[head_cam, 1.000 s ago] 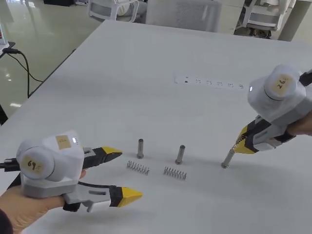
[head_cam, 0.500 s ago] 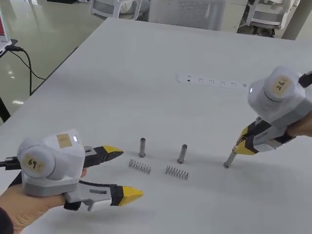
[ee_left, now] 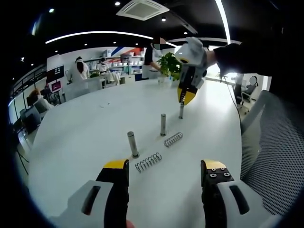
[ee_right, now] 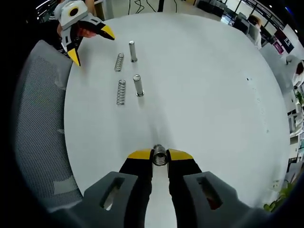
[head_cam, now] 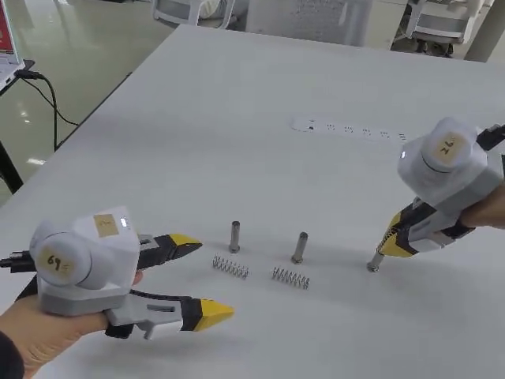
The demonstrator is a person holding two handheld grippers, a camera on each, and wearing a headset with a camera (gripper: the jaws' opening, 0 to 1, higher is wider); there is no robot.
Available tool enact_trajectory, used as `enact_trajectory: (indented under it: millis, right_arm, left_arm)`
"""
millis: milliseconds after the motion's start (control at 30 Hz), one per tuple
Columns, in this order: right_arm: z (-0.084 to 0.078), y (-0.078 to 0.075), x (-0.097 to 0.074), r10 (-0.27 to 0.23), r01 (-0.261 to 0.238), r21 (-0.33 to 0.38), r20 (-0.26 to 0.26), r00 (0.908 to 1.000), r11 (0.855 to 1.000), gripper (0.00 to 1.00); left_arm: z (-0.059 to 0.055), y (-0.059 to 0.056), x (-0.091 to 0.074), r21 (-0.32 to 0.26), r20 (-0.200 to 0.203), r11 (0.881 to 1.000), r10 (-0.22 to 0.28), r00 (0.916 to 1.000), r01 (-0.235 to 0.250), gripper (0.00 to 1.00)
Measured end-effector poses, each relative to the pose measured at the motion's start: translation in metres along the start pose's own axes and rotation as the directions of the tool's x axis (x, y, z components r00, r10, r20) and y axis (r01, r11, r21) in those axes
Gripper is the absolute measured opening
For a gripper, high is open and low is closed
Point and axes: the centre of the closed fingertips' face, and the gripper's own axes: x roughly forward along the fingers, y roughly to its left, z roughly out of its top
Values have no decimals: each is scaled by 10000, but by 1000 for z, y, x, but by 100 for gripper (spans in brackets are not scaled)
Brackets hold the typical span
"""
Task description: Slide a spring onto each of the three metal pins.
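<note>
Spring (ee_right: 160, 156) pinched end-on in right gripper (head_cam: 392, 237) — jaws closed to the coil's width, bore aimed at the end pin (head_cam: 374, 263), right of the middle pin (head_cam: 300, 247), evidently for threading on. Loose spring (head_cam: 290, 277) lies just before the middle pin; second loose spring (head_cam: 230, 267) further left, before the left pin (head_cam: 234, 236). Left gripper (head_cam: 209, 278) hangs left of the middle pin — jaws wide, empty, probably staged for a pickup.

I eased the right gripper (head_cam: 392, 242) lower over the rightmost pin (head_cam: 375, 263). The spring (ee_right: 160, 156) in its jaws slid further down, and less bare pin showed beneath it.
</note>
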Motion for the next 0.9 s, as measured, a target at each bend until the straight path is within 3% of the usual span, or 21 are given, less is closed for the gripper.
enact_trajectory:
  millis: [600, 900]
  right_arm:
    - [-17, 5, 24, 65, -57, 200, -411, 9991, 9998, 13]
    - [-21, 3, 30, 93, -77, 434, -372, 9993, 9990, 13]
  left_arm:
    - [2, 1, -1, -1, -19, 10000, 31, 10000, -31, 59]
    - [1, 1, -2, -15, -36, 10000, 53, 10000, -53, 59]
